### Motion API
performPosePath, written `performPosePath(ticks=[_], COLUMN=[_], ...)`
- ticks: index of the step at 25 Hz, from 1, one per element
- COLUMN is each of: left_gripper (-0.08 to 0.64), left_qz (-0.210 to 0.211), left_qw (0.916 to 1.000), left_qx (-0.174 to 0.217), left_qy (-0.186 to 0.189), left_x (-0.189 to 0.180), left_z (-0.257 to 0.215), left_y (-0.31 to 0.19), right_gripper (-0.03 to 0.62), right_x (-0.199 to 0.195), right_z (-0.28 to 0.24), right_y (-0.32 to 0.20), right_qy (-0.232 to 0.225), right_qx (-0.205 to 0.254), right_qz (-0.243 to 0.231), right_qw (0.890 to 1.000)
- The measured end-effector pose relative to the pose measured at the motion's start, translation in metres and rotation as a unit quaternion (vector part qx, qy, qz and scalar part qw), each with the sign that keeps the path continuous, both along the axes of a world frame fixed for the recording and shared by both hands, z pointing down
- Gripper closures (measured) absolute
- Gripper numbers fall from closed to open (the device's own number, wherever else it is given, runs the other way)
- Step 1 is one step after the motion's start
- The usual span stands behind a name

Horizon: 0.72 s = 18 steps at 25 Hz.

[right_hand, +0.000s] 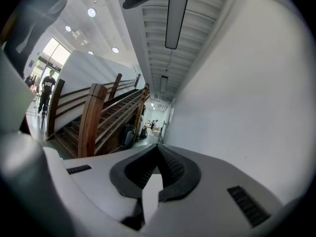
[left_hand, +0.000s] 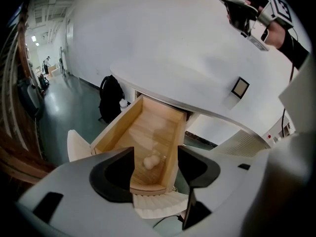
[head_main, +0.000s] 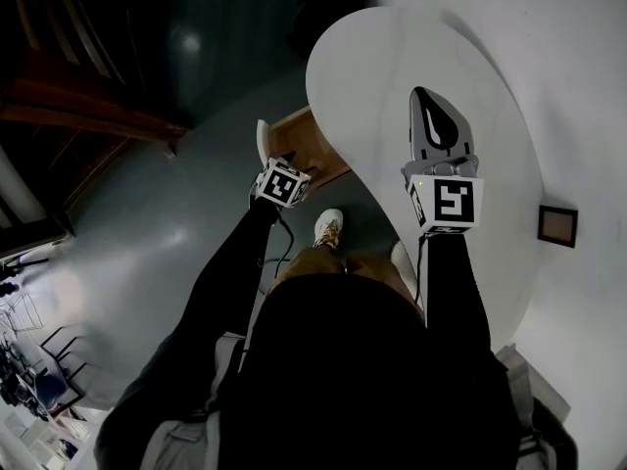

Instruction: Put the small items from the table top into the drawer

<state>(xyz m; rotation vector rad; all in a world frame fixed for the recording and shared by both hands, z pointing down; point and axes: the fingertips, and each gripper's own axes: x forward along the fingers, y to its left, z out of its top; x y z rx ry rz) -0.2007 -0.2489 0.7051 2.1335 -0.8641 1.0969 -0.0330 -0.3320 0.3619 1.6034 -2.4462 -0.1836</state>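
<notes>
Pale lump (left_hand: pixel 152 161) sits in drawer (left_hand: pixel 148 125). Left hand-held gripper (left_hand: pixel 157 168) is wide open and empty; right hand-held gripper (right_hand: pixel 158 158) is closed and empty. Outstanding: square item (head_main: pixel 556 225) on tabletop (head_main: pixel 392 76).

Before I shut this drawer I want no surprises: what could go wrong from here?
1. The left gripper hangs open with its fingers astride the front of the drawer. Pulling it away sideways could knock the drawer.
2. The pale item lies loose near the front wall, so a hard shut might make it roll or bounce.
</notes>
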Motion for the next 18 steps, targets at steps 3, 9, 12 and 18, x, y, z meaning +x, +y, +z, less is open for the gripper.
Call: performPosePath(ticks=[3,9,12,18], left_gripper=[0.271,0.272,0.272,0.272], left_qz=[0.003,-0.01,-0.022,-0.032], left_qw=[0.9994,0.9879,0.9748,0.9389], left_qx=[0.035,0.151,0.214,0.321], left_qy=[-0.006,0.033,0.06,0.12], left_x=[-0.001,0.008,0.009,0.023], left_z=[-0.02,-0.106,-0.164,-0.279], left_y=[-0.011,-0.048,-0.064,-0.071], right_gripper=[0.569,0.569,0.569,0.569], right_x=[0.002,0.007,0.004,0.008], right_z=[-0.003,-0.013,-0.024,-0.046], right_y=[0.002,0.009,0.013,0.023], right_qy=[-0.007,-0.019,-0.022,-0.04], right_qx=[0.002,0.015,0.026,0.047], right_qz=[0.004,0.011,0.012,0.011], right_qw=[1.0,1.0,0.999,0.998])
